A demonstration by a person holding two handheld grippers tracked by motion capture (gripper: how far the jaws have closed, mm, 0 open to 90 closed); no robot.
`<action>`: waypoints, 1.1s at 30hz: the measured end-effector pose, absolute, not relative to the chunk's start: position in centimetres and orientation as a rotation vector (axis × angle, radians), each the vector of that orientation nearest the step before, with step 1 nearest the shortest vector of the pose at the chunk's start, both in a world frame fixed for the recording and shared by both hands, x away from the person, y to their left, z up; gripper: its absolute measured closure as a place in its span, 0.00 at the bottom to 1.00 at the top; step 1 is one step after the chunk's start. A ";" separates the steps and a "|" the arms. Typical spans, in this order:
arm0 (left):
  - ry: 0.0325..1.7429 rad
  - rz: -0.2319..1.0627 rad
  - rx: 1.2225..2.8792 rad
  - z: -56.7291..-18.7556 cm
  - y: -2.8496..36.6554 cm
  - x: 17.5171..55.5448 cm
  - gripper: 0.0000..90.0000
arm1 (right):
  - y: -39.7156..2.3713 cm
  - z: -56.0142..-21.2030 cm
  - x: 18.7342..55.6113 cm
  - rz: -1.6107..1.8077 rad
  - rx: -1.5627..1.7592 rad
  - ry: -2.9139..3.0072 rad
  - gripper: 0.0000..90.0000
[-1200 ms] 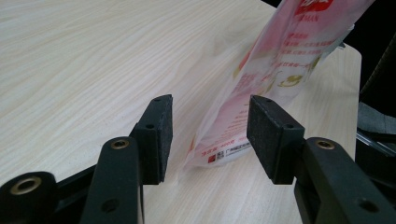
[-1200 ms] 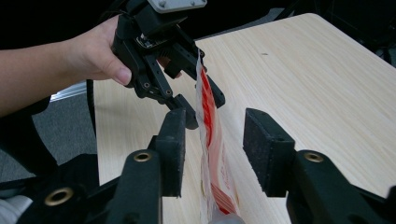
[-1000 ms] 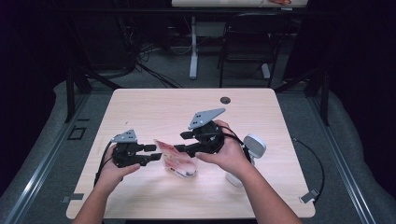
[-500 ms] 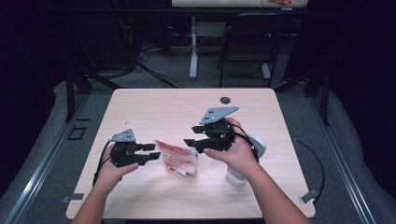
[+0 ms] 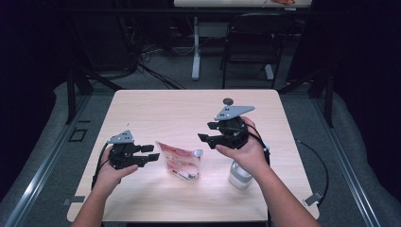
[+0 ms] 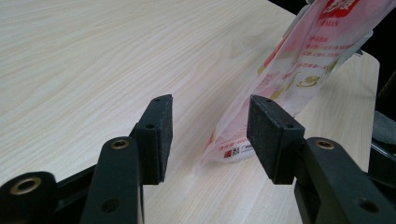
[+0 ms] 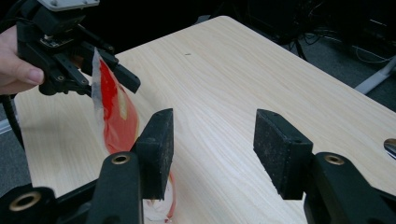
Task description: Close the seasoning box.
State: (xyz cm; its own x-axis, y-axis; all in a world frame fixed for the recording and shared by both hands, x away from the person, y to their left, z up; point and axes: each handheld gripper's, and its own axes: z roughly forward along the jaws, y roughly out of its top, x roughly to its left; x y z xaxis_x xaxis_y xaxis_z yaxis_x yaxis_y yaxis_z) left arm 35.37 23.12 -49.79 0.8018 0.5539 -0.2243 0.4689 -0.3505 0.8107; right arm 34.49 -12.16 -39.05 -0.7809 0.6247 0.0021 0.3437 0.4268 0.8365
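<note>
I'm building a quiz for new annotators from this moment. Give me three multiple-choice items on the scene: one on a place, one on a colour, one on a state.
1. Where does the pouch stand on the table?
A. Between the two grippers
B. At the far edge
C. Beyond the right gripper

2. What are the pouch's main colours?
A. Blue and yellow
B. Red and white
C. Green and black

3. How are the jaws of the left gripper?
A. Clamped on the pouch
C. Shut with nothing between them
B. Open, holding nothing

Answers:
1. A: in the high view the pouch stands between the left gripper and the right gripper.
2. B: the left gripper view shows red print on white film.
3. B: its pads stand apart, and the pouch lies ahead of them, unpressed.
</note>
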 end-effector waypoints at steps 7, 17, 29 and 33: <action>0.774 0.114 1.999 -49.8 23.5 35.4 0.56 | -12.7 -39.3 34.8 1.277 0.876 2.353 0.50; 0.794 0.117 1.981 -49.7 24.0 35.5 0.55 | -14.3 -39.3 35.0 1.261 0.939 2.309 0.49; 0.810 0.121 1.967 -49.6 24.5 35.6 0.55 | -16.3 -39.1 35.2 1.251 0.992 2.259 0.49; 0.812 0.122 1.961 -49.6 24.7 35.6 0.55 | -17.0 -39.2 35.3 1.241 1.016 2.248 0.49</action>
State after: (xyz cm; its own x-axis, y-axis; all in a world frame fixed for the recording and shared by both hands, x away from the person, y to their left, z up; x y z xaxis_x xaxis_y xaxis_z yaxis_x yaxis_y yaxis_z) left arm 35.58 24.65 -49.64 0.7720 0.5868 -0.2442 0.4897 -0.3042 0.8171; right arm 35.27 -17.00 -39.22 -0.6675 0.7445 0.0170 0.4111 0.3493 0.8420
